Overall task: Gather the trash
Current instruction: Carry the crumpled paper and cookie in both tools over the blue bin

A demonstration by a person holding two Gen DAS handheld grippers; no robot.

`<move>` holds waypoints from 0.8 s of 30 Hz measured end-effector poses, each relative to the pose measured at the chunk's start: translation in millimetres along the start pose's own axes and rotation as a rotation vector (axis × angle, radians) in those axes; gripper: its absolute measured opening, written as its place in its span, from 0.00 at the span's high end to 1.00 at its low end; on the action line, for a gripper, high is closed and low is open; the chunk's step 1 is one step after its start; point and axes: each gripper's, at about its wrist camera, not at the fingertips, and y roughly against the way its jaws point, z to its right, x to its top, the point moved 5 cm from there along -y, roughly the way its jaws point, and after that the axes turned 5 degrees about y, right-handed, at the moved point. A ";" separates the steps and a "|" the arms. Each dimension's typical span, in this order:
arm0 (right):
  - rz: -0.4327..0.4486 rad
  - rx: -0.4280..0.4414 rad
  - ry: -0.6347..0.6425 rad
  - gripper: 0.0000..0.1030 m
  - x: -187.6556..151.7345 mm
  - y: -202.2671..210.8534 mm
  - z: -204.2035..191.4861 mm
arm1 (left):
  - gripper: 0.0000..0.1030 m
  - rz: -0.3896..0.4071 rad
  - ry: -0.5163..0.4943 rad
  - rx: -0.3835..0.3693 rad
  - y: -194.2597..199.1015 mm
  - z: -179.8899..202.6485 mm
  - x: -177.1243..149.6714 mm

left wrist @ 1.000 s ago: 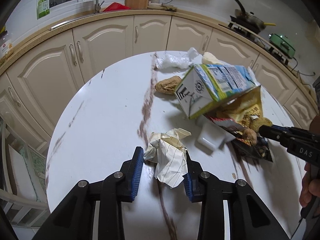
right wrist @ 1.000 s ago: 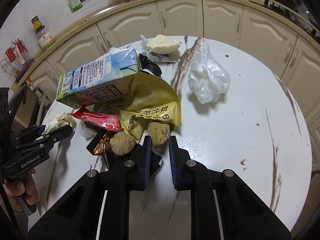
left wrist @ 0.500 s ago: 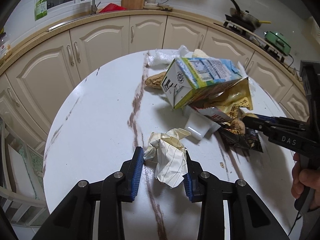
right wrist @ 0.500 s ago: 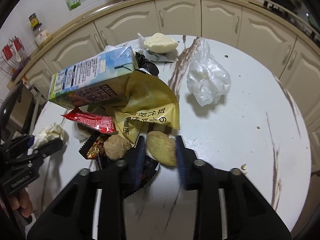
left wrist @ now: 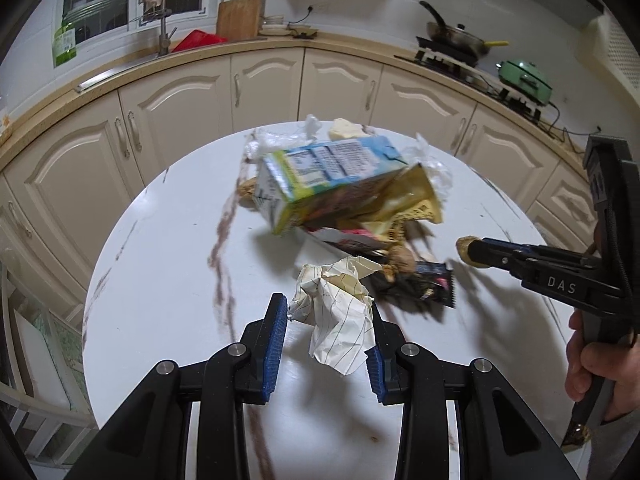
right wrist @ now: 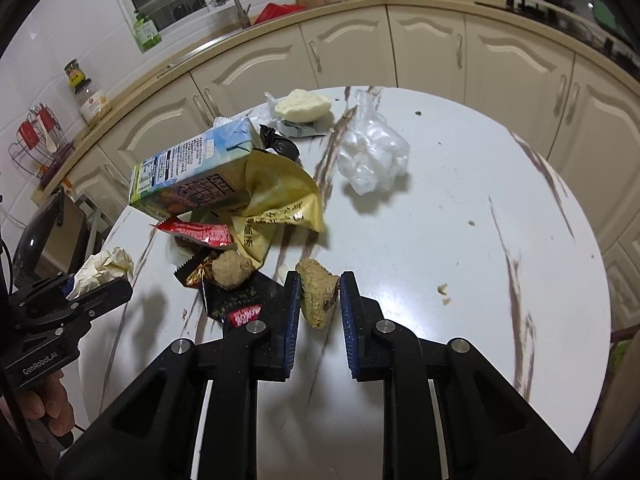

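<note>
lifted off the surface since a second ago: crumpled lined paper in the left claw, higher now with the trash pile drifted further back in the left wrist view. picked up too: brown crumbly chunk, earlier lying just ahead of the right claw, now raised clear of the surface. right jaws just closing in, pads pressed on the chunk from both sides. left jaws clamped on the paper, pads against both its flanks.

seen from the right wrist, left to right: near the left edge, the left claw with the paper wad sticking out of it. next, toward the far left edge, blue-and-green drink carton tipped on its side atop a yellow snack bag, red wrapper tucked just under both. second brown chunk beside a dark wrapper, both just left of the right claw. at the far edge, pale bun-like lump on a small clear packet. right of it, past the brown vein, crumpled clear plastic bag, apart from the pile. crumbs toward the right edge, well apart from everything.
</note>
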 end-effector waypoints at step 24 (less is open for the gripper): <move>0.241 -0.147 -0.394 0.82 -147.6 202.8 194.6 | 0.69 -0.082 -0.428 -0.365 -10.8 337.7 -52.4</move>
